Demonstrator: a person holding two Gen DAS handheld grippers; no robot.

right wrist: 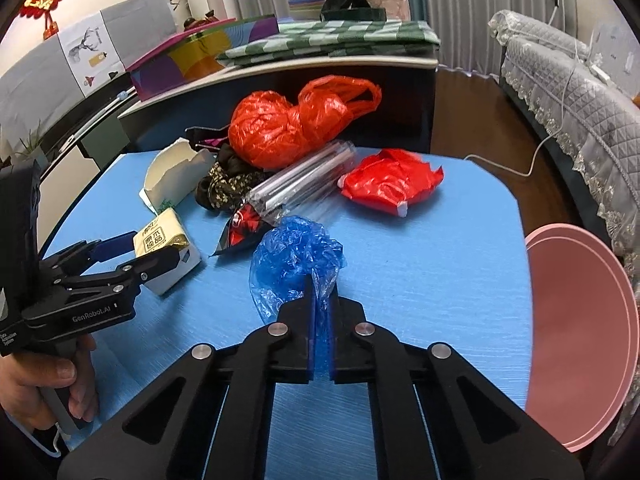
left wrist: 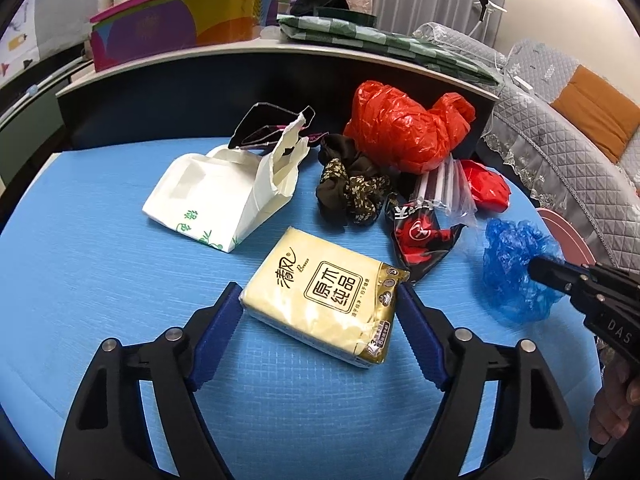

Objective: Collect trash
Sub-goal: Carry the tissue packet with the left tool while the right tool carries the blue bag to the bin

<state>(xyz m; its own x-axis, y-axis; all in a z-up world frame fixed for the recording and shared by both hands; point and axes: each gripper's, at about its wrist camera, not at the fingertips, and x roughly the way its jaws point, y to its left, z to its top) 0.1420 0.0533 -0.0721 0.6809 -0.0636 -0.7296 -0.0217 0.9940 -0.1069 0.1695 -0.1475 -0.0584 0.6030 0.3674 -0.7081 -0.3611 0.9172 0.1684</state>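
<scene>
My left gripper (left wrist: 320,296) has its blue pads against both sides of a yellow tissue pack (left wrist: 324,286) lying on the blue table (left wrist: 100,264); it also shows in the right wrist view (right wrist: 156,246). My right gripper (right wrist: 321,280) is shut on a crumpled blue plastic bag (right wrist: 294,260), seen at the right in the left wrist view (left wrist: 514,268). Behind lie a white torn paper bag (left wrist: 212,196), a dark scrunchie (left wrist: 348,184), a red-black wrapper (left wrist: 420,236), a clear straw packet (right wrist: 300,186), an orange-red plastic bag (right wrist: 292,120) and a red wrapper (right wrist: 390,186).
A pink round bin lid (right wrist: 580,320) stands at the table's right edge. A dark raised shelf (left wrist: 248,80) behind the table carries a colourful box (left wrist: 176,24) and a green checked cloth (left wrist: 380,44). A grey quilted sofa (right wrist: 580,100) is on the right.
</scene>
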